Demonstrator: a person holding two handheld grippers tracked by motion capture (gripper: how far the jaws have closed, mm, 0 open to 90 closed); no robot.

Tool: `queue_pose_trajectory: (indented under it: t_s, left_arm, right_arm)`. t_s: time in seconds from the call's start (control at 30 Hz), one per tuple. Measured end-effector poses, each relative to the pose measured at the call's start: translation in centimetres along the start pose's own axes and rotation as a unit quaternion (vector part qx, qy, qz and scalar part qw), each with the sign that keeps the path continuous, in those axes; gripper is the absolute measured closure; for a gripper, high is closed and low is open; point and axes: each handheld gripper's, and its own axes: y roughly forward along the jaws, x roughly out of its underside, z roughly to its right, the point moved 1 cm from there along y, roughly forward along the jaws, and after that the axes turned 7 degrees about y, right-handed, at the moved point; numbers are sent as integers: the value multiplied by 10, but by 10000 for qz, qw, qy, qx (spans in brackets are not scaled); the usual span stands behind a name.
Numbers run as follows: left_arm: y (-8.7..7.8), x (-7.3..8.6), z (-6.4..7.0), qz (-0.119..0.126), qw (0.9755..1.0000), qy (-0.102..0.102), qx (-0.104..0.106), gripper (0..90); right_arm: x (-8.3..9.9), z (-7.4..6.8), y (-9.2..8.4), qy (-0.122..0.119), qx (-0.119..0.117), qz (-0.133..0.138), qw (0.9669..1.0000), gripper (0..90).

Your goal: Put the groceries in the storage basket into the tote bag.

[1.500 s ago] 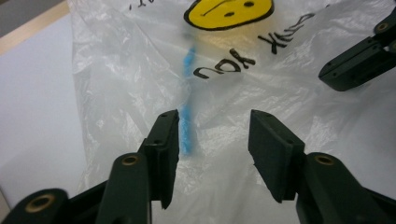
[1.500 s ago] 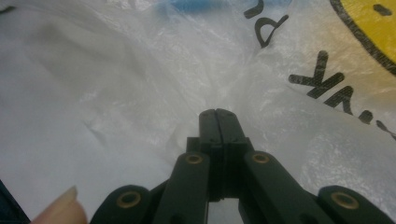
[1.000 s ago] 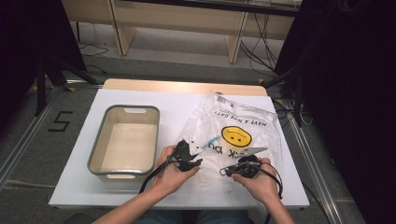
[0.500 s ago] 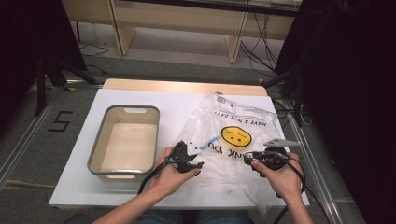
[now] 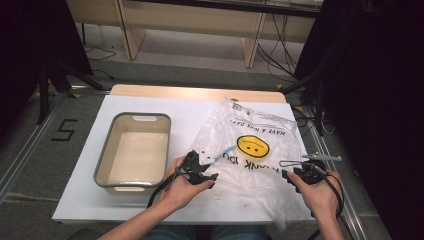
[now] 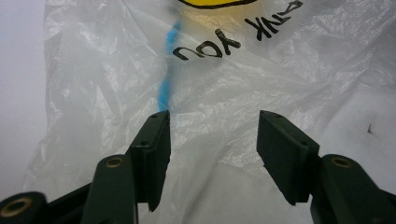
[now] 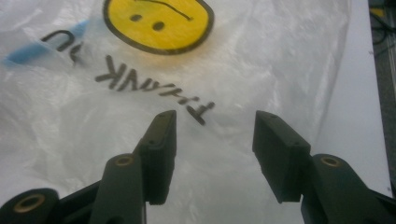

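A clear plastic bag (image 5: 250, 145) printed with a yellow smiley face (image 5: 252, 146) and "THANK YOU" lies crumpled on the white table (image 5: 150, 102). My left gripper (image 5: 207, 167) rests at the bag's near left edge. Its jaws have just been opening, and in the left gripper view it (image 6: 212, 119) stands open over the bag's film (image 6: 224, 70) beside a blue streak (image 6: 166, 84). My right gripper (image 5: 292, 172) sits at the bag's near right edge. Its jaws have also just been opening, and it (image 7: 213, 115) is open above the bag (image 7: 261, 60), pinching nothing.
An empty grey tub (image 5: 102, 162) stands on the table's left half, close to my left hand. The table's right edge (image 7: 369, 93) runs just past the bag. Dark stands and cables fill the floor beyond the right side.
My right hand has slid to the right along the bag's near edge, and its jaws have spread wider. The left hand has stayed put while its jaws opened a little more.
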Motion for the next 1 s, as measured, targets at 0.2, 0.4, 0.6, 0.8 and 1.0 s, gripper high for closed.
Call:
queue_pose_trajectory:
  t_s: [0.2, 0.4, 0.6, 0.8, 1.0]
  left_arm:
    - [0, 0, 0, 3, 10000, 17, -5, 445]
    - [-1, -1, 0, 13, 10000, 16, -14, 447]
    - [-1, -1, -1, -1, 10000, 3, 7, 451]
    - [-2, -1, -1, -9, 10000, 3, -14, 450]
    - [-1, -2, -2, -6, 10000, 16, -33, 454]
  right_arm:
    - [10, 12, 4, 283, 280, -335, 9986, 456]
    - [21, 22, 13, 586, 411, -774, 9944, 483]
    - [27, 25, 20, 650, 450, -975, 9921, 522]
    - [28, 25, 22, 481, 579, -1148, 9905, 710]
    - [28, 28, 21, 136, 667, -1214, 9903, 885]
